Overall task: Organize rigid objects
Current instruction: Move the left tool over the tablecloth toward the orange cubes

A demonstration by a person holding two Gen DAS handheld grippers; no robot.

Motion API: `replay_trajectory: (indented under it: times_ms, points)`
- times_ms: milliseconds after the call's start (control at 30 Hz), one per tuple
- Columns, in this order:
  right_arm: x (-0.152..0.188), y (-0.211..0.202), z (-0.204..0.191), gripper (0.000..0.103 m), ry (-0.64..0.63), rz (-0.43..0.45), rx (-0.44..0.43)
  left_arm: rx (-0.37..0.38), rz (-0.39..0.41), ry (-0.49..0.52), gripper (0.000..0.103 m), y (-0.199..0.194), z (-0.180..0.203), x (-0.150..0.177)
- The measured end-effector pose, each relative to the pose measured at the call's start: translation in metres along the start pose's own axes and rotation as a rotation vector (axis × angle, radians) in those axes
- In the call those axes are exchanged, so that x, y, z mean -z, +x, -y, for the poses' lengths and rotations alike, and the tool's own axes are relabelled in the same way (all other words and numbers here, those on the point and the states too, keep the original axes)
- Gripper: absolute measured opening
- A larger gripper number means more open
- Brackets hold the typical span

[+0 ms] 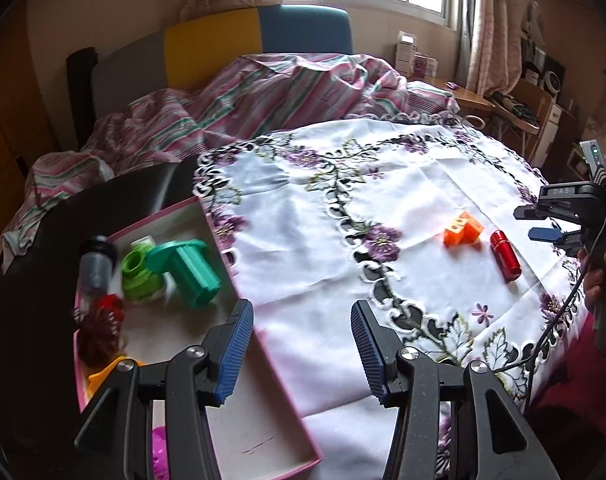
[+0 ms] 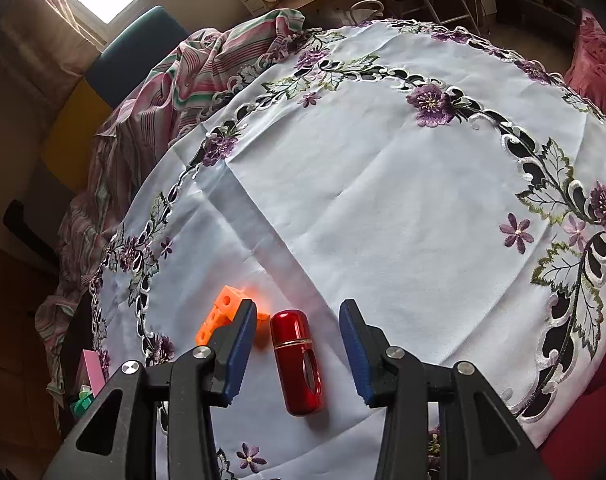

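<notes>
A red metal capsule (image 2: 297, 360) lies on the white embroidered cloth (image 2: 383, 200), between the fingers of my right gripper (image 2: 297, 312), which stands open with its pads clear of it. An orange holed block (image 2: 223, 314) sits just to the capsule's left, partly behind the left finger. In the left wrist view the capsule (image 1: 505, 254) and the orange block (image 1: 463, 234) lie at the right, with the right gripper (image 1: 539, 224) beside them. My left gripper (image 1: 299, 312) is open and empty, over the right rim of a pink box (image 1: 155, 216).
The box holds a teal T-shaped part (image 1: 187, 272), a light green part (image 1: 139, 276), a grey bottle with a black cap (image 1: 97, 264), red, yellow and magenta pieces. A striped blanket (image 1: 243, 100) is heaped beyond the cloth. A person's hand (image 1: 595, 280) holds the right gripper.
</notes>
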State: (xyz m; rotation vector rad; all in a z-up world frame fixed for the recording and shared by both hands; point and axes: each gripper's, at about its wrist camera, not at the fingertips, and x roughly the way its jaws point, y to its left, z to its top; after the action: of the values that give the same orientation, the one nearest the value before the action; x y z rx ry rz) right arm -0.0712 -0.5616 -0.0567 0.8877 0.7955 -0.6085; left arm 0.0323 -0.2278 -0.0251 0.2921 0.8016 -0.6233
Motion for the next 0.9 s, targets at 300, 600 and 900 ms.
replay_trajectory:
  times_ms: [300, 600, 900]
  points:
    - [-0.002, -0.001, 0.003, 0.043, 0.015, 0.004, -0.014, 0.045, -0.017, 0.051, 0.052, 0.017, 0.027, -0.013]
    - [-0.004, -0.002, 0.004, 0.043, 0.023, 0.010, -0.028, 0.103, -0.070, 0.078, 0.052, 0.046, 0.045, -0.022]
    - [-0.006, 0.000, 0.005, 0.043, 0.025, 0.007, -0.037, 0.184, -0.109, 0.101, 0.052, 0.071, 0.066, -0.033]
